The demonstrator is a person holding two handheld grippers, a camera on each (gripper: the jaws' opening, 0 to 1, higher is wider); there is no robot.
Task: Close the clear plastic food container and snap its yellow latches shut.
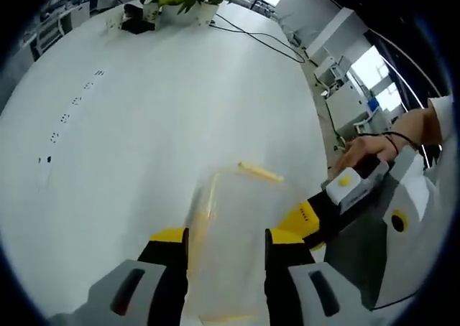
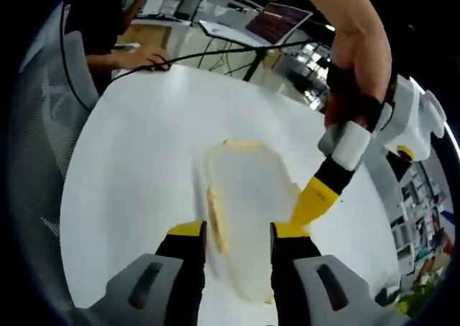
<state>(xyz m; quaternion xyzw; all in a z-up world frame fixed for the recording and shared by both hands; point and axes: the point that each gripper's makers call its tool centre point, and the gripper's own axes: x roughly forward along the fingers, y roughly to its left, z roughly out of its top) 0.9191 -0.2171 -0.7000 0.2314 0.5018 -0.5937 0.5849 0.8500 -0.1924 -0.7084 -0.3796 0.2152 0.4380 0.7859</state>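
Clear container (yellow latches blurred) sits between both tongs' spread jaws, ungripped.

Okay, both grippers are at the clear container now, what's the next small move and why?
Probably squeeze the right gripper in on the yellow latch lying along the clear container between its open jaws, while the left gripper steadies the other side. The picture is motion-blurred, so whether the lid is fully seated cannot be told; press gently first.
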